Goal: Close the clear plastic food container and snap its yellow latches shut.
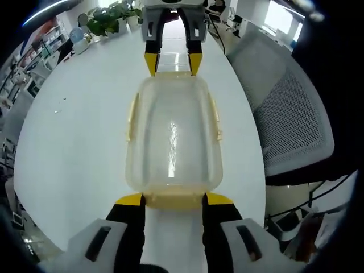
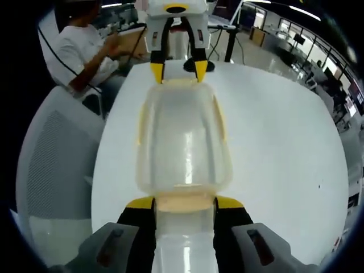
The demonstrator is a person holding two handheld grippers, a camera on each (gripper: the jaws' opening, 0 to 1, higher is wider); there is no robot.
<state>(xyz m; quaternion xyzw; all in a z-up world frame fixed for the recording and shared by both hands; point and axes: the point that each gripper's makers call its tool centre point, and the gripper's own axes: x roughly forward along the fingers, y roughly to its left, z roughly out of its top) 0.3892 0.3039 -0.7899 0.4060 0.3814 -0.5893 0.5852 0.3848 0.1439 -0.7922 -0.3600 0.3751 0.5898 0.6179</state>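
Observation:
The clear plastic container (image 1: 173,136) lies lengthwise on the white table (image 1: 74,142) with its lid on top. Pale yellow latches (image 1: 132,116) run along both long sides. My left gripper (image 1: 173,200) is open, its yellow tips flanking the yellow latch at the container's near end. The right gripper (image 1: 172,60) faces it from the far end, open, tips at that end's edge. In the right gripper view the container (image 2: 183,142) stretches away from my right gripper (image 2: 185,203), whose tips bracket the end latch (image 2: 185,202); the left gripper (image 2: 177,71) stands opposite.
A grey mesh chair (image 1: 290,114) stands close to the table's right edge, and potted plants (image 1: 114,17) sit at the far end. A seated person in a white shirt (image 2: 79,51) is beyond the table; another grey chair (image 2: 51,165) stands to the left.

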